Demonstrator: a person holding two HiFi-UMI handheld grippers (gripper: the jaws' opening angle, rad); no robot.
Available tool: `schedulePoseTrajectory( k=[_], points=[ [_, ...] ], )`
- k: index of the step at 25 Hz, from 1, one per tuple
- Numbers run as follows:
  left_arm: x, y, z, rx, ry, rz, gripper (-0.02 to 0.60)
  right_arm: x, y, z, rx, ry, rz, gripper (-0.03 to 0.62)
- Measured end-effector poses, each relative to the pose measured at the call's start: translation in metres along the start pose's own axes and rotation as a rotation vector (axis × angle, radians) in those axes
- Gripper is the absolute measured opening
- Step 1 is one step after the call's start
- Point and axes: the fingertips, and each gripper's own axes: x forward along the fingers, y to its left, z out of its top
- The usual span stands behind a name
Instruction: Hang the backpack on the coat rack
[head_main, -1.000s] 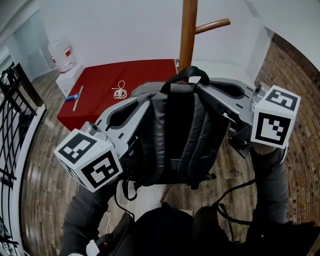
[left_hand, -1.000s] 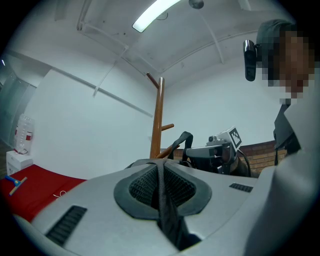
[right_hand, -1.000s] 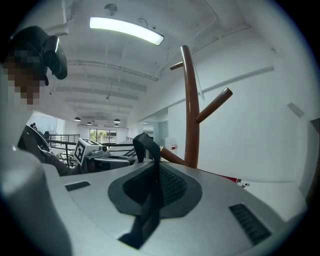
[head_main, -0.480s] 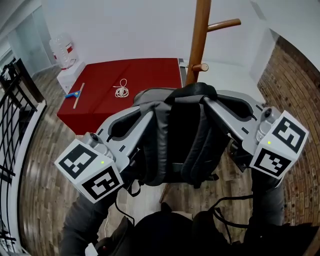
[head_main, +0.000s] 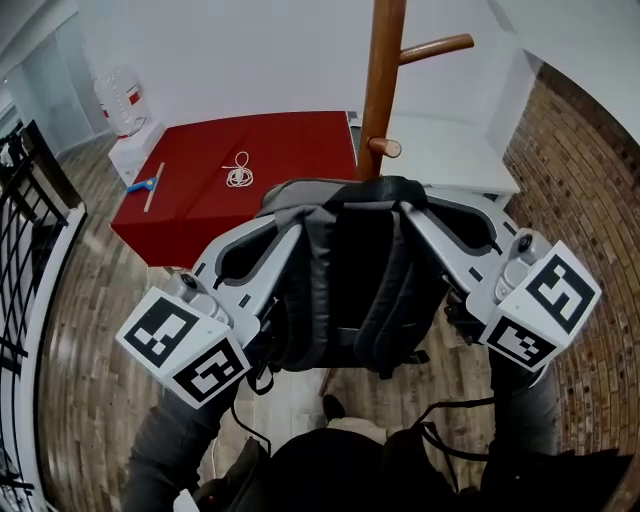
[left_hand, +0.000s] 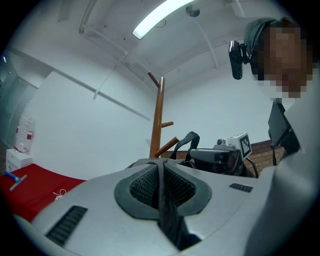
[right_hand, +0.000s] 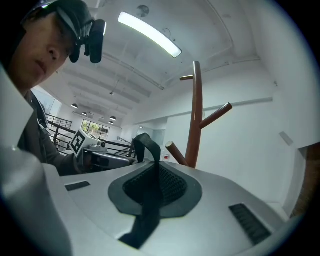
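**Backpack held level before the rack, one gripper at each shoulder**

The backpack (head_main: 355, 270) hangs in the air in front of me with its strap side facing me. Its top is just short of the coat rack (head_main: 378, 70) and a little below the knobbed end of the lower peg (head_main: 383, 147). The top handle (right_hand: 146, 145) stands up as an open loop between my two grippers. I judge this loop to be the part that must go over the peg.

My left gripper (left_hand: 159, 172) is closed on a webbing strip (left_hand: 167, 210) at the pack's left shoulder. My right gripper (right_hand: 156, 175) is clamped the same way on a matching strip at the right shoulder. In each gripper view the dark strip runs pinched between the pads.

- **Why two holds:** gripping both shoulders keeps the pack level and spread and leaves the handle free.
- **Why this aim:** both grippers point roughly level toward the pole, so the load hangs below the jaws.
- **Next move, as I judge it:** lift and advance until the loop clears the knob, then lower.
- **Risk:** the thin webbing may slip, or the loop may flop flat.

The red platform (head_main: 290, 150) and its coiled cord (head_main: 238, 170) lie well apart beyond the pack and play no part.
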Motion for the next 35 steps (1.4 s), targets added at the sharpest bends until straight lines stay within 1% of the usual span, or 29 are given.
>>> schedulePoseTrajectory(
  k=[4,8,11,15,19,21,23,29,35],
  points=[
    [-0.007,-0.006,0.004,-0.002,-0.010,0.013,0.043,-0.005,0.008,0.005,-0.025,-0.017,-0.016,0.020],
    [-0.022,-0.021,-0.001,0.000,-0.014,0.023,0.043,-0.019,0.025,0.003,-0.035,-0.036,-0.029,0.020],
    [-0.043,-0.038,-0.012,0.018,-0.023,0.037,0.043,-0.034,0.048,-0.005,-0.027,-0.060,-0.040,0.020],
    [-0.073,-0.069,-0.027,0.063,-0.057,0.053,0.043,-0.064,0.083,-0.016,-0.032,-0.113,-0.072,0.020],
    [-0.088,-0.098,-0.044,0.074,-0.090,0.056,0.043,-0.093,0.100,-0.028,-0.004,-0.139,-0.103,0.020],
    [-0.094,-0.110,-0.055,0.080,-0.094,0.048,0.043,-0.104,0.107,-0.038,0.017,-0.148,-0.116,0.020],
    [-0.099,-0.119,-0.068,0.076,-0.089,0.036,0.043,-0.115,0.113,-0.052,0.038,-0.150,-0.135,0.020],
    [-0.103,-0.137,-0.105,0.019,-0.068,0.015,0.043,-0.137,0.123,-0.085,0.076,-0.116,-0.178,0.020],
    [-0.103,-0.153,-0.127,0.006,-0.060,0.021,0.043,-0.154,0.124,-0.105,0.094,-0.112,-0.174,0.020]
  ],
)
